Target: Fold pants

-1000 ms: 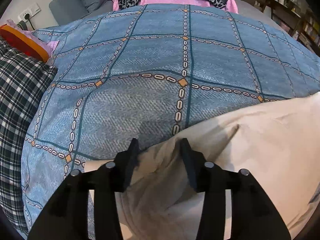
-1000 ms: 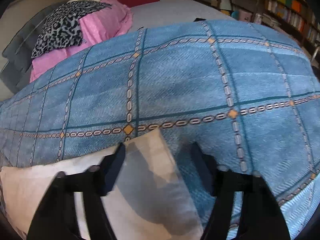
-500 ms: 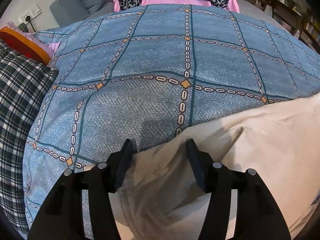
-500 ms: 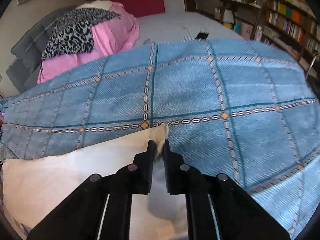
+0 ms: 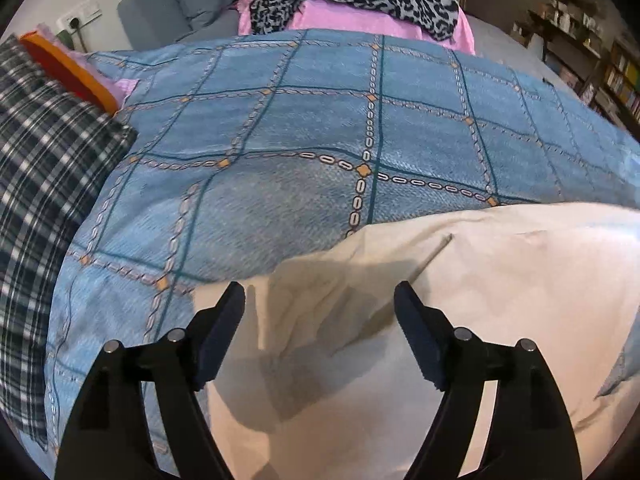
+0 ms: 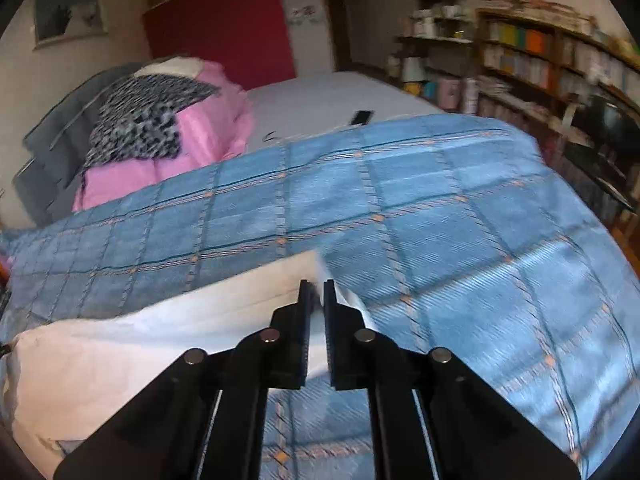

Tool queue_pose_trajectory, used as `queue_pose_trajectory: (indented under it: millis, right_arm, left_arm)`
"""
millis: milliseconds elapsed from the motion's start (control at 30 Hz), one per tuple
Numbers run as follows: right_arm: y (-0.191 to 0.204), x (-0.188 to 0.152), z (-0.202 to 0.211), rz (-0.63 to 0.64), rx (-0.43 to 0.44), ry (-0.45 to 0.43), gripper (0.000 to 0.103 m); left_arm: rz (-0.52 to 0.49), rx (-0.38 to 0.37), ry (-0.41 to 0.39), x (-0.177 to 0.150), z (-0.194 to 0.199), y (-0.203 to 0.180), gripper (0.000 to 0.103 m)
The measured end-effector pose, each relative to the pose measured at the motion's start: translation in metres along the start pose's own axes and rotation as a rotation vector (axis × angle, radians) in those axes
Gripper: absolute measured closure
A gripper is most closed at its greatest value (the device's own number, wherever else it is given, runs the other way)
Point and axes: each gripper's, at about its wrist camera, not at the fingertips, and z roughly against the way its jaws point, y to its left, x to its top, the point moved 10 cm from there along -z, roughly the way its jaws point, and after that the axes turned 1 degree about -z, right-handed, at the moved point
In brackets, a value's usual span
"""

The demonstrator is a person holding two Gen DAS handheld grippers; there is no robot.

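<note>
Cream cotton pants [image 5: 460, 280], soft & creased, lie on a blue denim-look quilt w/ a chain-pattern grid [image 5: 280, 140]. Left gripper [image 5: 320, 300] hangs over the crumpled end, jaws just been opening, now wide, pads clear of cloth. Right gripper [image 6: 316, 286] pinched tight on a pants corner, lifted off the quilt. Behind: glossy pink bedding [image 6: 208, 128] under leopard-print fabric [image 6: 148, 116]; plaid cloth [image 5: 44, 168] at left.

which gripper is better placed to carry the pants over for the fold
Right. The right gripper is shut on a corner of the cream pants and holds it raised off the blue bedspread. The left gripper has just been opening and grips nothing, with the cloth lying slack below it.
</note>
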Motion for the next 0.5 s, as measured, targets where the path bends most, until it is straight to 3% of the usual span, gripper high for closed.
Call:
queue_pose_trajectory:
  millis: [100, 200, 367, 433, 500]
  right_arm:
    - [-0.02, -0.017, 0.014, -0.054, -0.029, -0.002, 0.102]
    - [-0.024, -0.034, 0.014, -0.028, -0.035, 0.038, 0.1]
    - [-0.032, -0.04, 0.003, -0.125, -0.011, 0.077, 0.095]
    - [-0.034, -0.044, -0.002, -0.184, 0.01, 0.104, 0.063]
    - [-0.037, -0.049, -0.004, -0.27, 0.038, 0.119, 0.049]
  left_arm:
    - [0.042, -0.006, -0.001, -0.007, 0.012, 0.014, 0.023]
    - [0.074, 0.011, 0.0, -0.013, 0.017, 0.033, 0.02]
    - [0.195, 0.002, 0.037, -0.014, 0.002, 0.063, 0.019]
    - [0.229, -0.024, 0.059, -0.014, -0.009, 0.065, 0.019]
    - [0.262, -0.04, 0.095, -0.016, -0.022, 0.063, 0.019]
